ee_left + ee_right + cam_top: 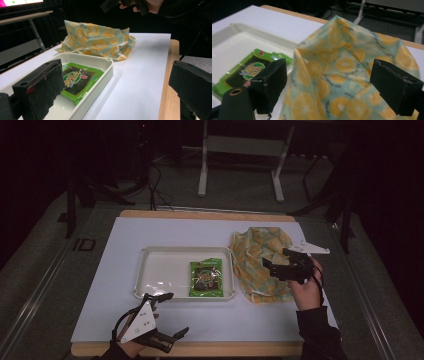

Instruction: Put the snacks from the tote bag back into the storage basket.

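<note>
A white tray sits mid-table with a green seaweed snack packet lying flat in its right end. A crumpled cloth with a yellow citrus print lies just right of the tray. My right gripper hovers over the cloth's middle, open. In the right gripper view its jaws stand wide on either side of a raised fold of the cloth, with the packet at left. My left gripper is open near the table's front edge, below the tray. Its view shows the tray, the packet and the cloth.
A white sheet covers the wooden table. Dark floor, cables and white stand legs lie beyond the far edge. The other hand with its gripper shows at the top of the left gripper view.
</note>
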`<state>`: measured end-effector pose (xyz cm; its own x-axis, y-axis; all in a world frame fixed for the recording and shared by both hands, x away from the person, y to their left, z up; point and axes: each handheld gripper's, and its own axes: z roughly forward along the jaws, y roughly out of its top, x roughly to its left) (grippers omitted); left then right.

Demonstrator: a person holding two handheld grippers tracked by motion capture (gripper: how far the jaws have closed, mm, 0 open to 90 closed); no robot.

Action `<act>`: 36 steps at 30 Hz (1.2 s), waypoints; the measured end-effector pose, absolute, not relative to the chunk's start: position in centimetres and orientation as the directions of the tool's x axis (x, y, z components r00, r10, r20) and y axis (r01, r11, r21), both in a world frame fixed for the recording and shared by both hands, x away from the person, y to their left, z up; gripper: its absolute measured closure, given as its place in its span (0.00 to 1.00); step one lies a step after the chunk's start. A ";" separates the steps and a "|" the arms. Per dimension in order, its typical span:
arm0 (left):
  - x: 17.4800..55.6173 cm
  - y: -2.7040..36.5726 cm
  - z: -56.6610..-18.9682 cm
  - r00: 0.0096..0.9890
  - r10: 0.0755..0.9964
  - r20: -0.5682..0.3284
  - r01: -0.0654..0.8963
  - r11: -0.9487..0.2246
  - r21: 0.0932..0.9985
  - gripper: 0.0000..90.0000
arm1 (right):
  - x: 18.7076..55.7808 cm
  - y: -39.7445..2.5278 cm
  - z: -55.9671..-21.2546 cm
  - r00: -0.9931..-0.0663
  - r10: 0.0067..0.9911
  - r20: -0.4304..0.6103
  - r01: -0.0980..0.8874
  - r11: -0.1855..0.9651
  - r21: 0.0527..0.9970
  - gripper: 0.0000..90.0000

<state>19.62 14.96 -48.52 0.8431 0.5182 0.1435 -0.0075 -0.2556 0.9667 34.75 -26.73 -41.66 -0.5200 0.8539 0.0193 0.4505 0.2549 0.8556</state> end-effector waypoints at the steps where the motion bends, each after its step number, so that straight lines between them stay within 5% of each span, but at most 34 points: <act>1: 19.6 14.9 -48.5 0.843 0.518 0.144 -0.007 -0.256 0.967 0.00 | 34.7 -26.9 -41.8 -0.515 0.857 0.018 0.450 0.253 0.857 0.15; 36: 19.5 15.0 -48.6 0.845 0.515 0.144 -0.004 -0.264 0.965 0.00 | 28.9 -32.8 -45.6 -0.380 0.924 -0.047 0.392 0.207 0.896 0.15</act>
